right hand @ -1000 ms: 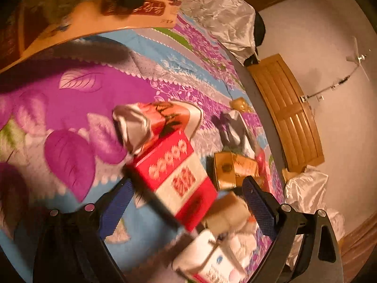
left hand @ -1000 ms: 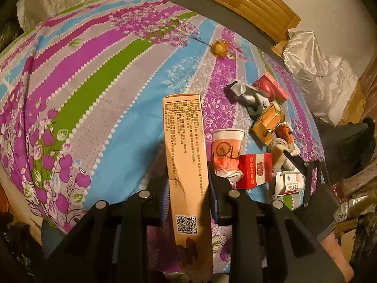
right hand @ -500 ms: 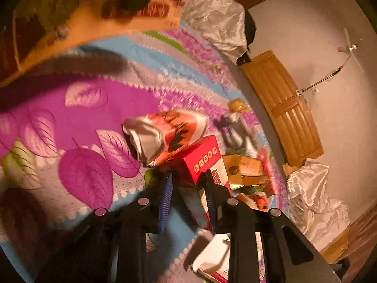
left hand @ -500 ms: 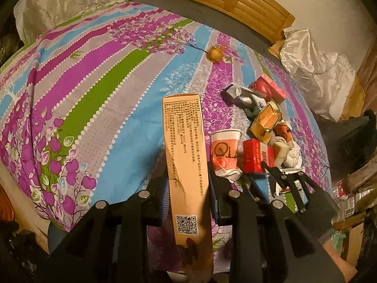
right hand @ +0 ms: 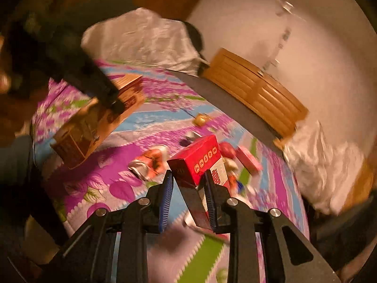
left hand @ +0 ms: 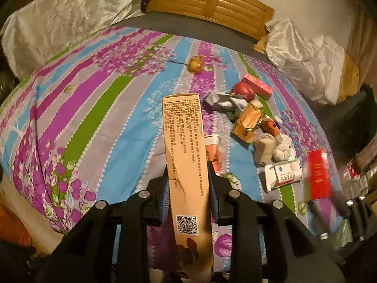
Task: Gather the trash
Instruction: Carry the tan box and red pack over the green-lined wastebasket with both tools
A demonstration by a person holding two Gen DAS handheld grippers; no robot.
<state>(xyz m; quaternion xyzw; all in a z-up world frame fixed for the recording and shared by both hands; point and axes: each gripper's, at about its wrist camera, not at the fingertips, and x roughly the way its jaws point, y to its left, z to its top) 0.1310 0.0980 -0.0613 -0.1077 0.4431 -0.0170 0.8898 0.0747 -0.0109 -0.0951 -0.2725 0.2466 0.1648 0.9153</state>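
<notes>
My left gripper point(left hand: 188, 176) is shut on a long tan cardboard box point(left hand: 186, 141) with printed text and a QR code, held above the bed. In the right wrist view the same tan box point(right hand: 99, 122) hangs at the left. My right gripper point(right hand: 189, 176) is shut on a red and white carton point(right hand: 200, 160), lifted clear of the bedspread. That red carton point(left hand: 318, 176) shows blurred at the right of the left wrist view. A crushed orange paper cup point(left hand: 213, 153) lies on the bedspread just past the tan box.
A flowered striped bedspread point(left hand: 94, 118) covers the bed. Several pieces of trash lie in a pile: a white box point(left hand: 282, 175), a gold carton point(left hand: 247, 122), a pink box point(left hand: 258, 86), a yellow wrapper point(left hand: 195, 64). Silvery pillows point(left hand: 306, 56) and a wooden headboard point(left hand: 212, 7) stand behind.
My right gripper closed on the red carton and raised it off the bedspread, rolling as it rose. The left gripper with the tan box lifted a little.
</notes>
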